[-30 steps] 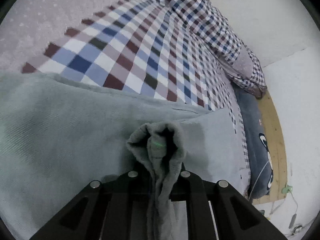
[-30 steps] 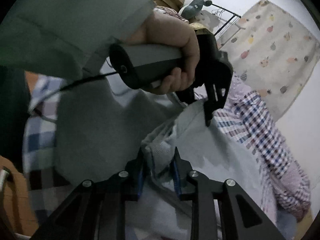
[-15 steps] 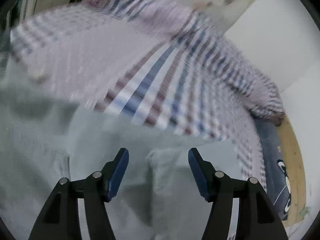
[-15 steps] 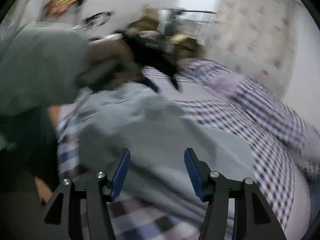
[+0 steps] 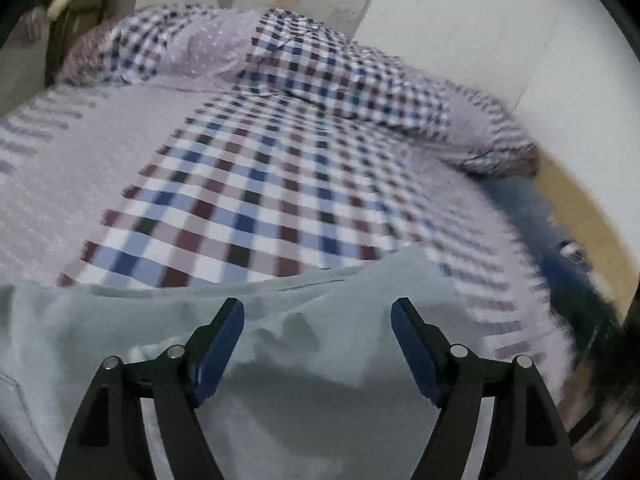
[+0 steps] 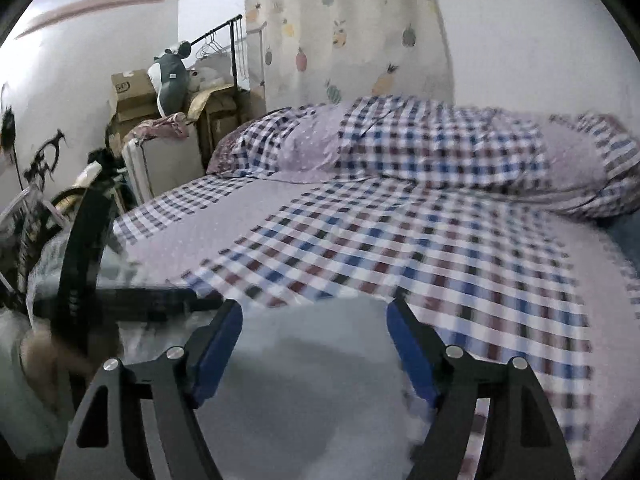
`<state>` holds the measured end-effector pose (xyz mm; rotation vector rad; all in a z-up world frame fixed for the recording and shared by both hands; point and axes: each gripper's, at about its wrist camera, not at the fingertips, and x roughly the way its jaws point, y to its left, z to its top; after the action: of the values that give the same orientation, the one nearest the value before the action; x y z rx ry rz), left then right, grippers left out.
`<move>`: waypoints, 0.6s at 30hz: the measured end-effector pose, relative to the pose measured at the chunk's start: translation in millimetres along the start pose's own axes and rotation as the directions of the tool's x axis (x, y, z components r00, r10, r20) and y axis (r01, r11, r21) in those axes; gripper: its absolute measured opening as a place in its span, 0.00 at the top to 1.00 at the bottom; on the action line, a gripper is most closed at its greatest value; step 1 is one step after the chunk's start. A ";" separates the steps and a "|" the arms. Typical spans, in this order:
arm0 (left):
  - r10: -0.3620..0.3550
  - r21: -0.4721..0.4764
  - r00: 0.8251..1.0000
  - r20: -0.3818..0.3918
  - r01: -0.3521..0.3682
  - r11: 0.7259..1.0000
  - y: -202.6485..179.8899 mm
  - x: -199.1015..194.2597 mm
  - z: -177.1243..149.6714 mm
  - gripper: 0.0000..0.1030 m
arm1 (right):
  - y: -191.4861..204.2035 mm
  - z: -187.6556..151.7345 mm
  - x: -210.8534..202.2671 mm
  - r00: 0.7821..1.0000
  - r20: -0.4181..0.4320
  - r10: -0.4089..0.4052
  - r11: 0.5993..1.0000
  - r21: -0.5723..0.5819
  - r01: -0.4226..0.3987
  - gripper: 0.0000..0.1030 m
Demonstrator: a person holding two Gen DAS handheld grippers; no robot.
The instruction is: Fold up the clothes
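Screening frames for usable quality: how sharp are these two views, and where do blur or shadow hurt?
Left wrist: the bedspread smears toward the right edge, the middle checks are readable, and the open left tongs cast a dark shadow on the pale garment. Right wrist: the checks are streaked across the bed, the garment is a soft blur between the open right tongs, and the boxes at the back are sharper.

Pale grey-green garment on a plaid bed

The garment (image 5: 304,364) is plain pale grey-green. The bedsheet (image 5: 256,200) is checked in white, blue, maroon and dark squares beside a lilac panel with fine white dots, and the rolled quilt (image 6: 460,148) carries the same plaid and lilac. The curtain (image 6: 344,32) is cream with coloured fruit prints. Each gripper's fingers (image 5: 218,344) are black with blue pads.
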<state>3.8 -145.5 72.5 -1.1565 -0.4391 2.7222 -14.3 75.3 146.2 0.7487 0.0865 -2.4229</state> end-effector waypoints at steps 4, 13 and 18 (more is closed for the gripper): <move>0.064 0.080 0.998 0.014 -0.065 0.995 -9.9 1.1 -10.4 0.22 | -1.8 13.0 65.9 0.996 -0.081 0.042 0.998 0.043 -0.039 0.42; 0.208 0.186 0.978 -0.012 -0.202 0.961 4.6 33.1 -31.9 0.22 | -49.4 -34.9 162.6 0.964 -0.262 0.041 0.972 0.235 0.022 0.99; 0.225 0.208 0.974 0.001 -0.220 0.953 3.0 34.4 -29.7 0.22 | -45.0 -34.8 151.1 0.966 -0.258 -0.021 0.977 0.200 0.075 1.00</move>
<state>1.3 -133.6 28.7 -1.2462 -0.0187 2.8529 -122.8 41.0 31.6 1.1641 -0.0505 -2.3937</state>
